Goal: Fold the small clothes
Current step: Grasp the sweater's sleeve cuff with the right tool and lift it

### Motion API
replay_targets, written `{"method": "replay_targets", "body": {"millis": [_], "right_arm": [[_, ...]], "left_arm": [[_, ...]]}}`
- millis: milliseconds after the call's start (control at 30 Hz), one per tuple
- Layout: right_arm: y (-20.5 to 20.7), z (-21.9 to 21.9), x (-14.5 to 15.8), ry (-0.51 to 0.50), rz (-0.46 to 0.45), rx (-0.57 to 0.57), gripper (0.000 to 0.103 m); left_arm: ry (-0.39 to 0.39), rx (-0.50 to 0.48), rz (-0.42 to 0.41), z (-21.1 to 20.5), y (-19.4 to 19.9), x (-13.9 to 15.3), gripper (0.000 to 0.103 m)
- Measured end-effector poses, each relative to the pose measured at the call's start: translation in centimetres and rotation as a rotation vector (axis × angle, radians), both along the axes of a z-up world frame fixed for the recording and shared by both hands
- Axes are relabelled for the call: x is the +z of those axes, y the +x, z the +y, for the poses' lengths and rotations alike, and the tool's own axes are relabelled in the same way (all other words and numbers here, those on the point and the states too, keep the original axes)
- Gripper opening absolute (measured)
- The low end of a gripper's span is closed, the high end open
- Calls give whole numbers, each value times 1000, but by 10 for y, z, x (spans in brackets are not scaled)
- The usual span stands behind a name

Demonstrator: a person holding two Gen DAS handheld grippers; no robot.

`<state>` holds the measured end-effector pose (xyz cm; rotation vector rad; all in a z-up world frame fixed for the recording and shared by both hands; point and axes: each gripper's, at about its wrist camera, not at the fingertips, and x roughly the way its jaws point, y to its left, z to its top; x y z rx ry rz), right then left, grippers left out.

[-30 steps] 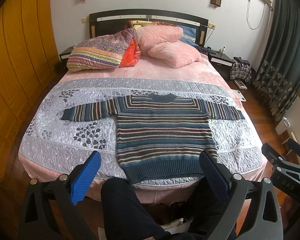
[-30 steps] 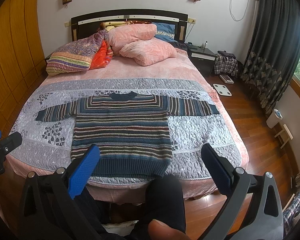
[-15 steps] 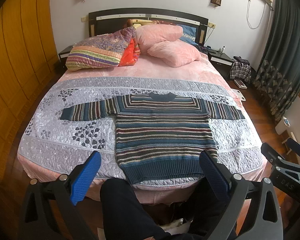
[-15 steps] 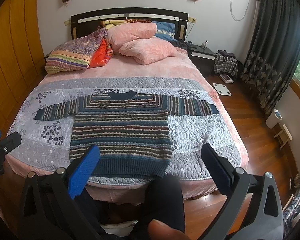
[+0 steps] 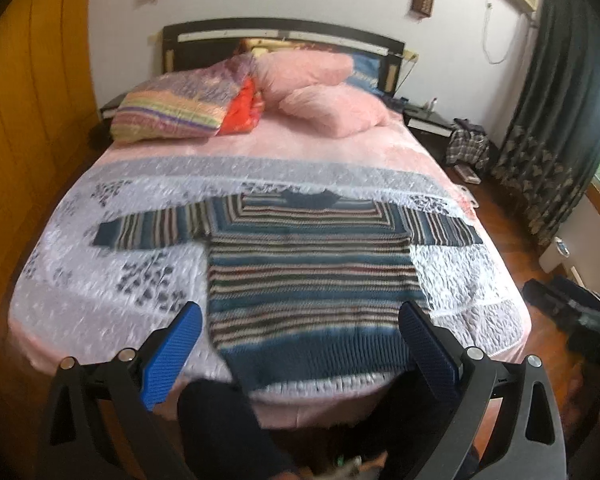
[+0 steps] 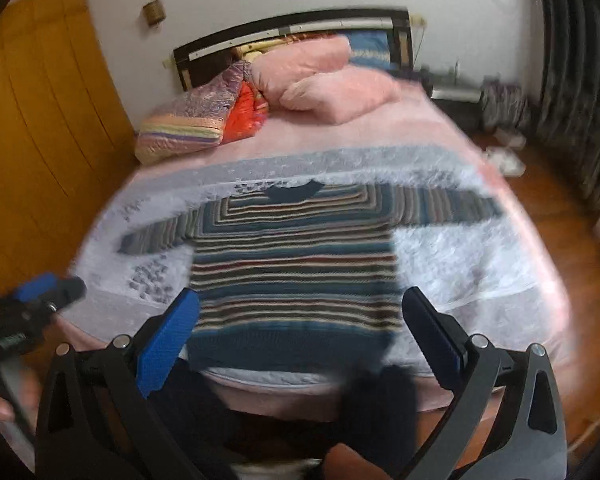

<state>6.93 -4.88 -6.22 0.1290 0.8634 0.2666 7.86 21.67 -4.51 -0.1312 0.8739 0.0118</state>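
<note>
Sweater (image 5: 312,276) flat on quilted bed (image 5: 100,280); both hand-held grippers (image 5: 296,344) (image 6: 300,328) wide apart, empty.

— Is any lettering, number or brand to be read anywhere in the two views?
— None is to be made out. A small panel is seen on the body of the left gripper (image 6: 52,296) at the edge of the right wrist view, but whatever is shown on it is smeared by blur and cannot be read
</note>
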Motion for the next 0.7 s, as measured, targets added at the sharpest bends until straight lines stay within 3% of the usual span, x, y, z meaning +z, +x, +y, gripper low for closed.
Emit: {"method": "replay_targets", "body": {"millis": [100, 233, 333, 433, 467, 600, 700], "right_arm": [[40, -33, -36, 30, 107, -59, 100], [88, -98, -84, 144, 144, -180, 100], [126, -146, -126, 228, 189, -298, 100], [171, -198, -180, 336, 281, -404, 84], [178, -203, -188, 352, 301, -421, 74], [227, -265, -252, 543, 391, -527, 64], [261, -310, -287, 722, 389, -586, 60]], "left_arm": [[-80, -85, 4, -1, 21, -26, 99], [-181, -102, -29, 5, 45, -56, 99], [-236, -65, 47, 11, 73, -85, 99], [-295, -16, 107, 17, 100, -116, 99], [-296, -4, 104, 19, 103, -122, 99], [-267, 4, 84, 20, 122, -144, 99], [-271, 15, 77, 18, 139, -157, 99]]}}
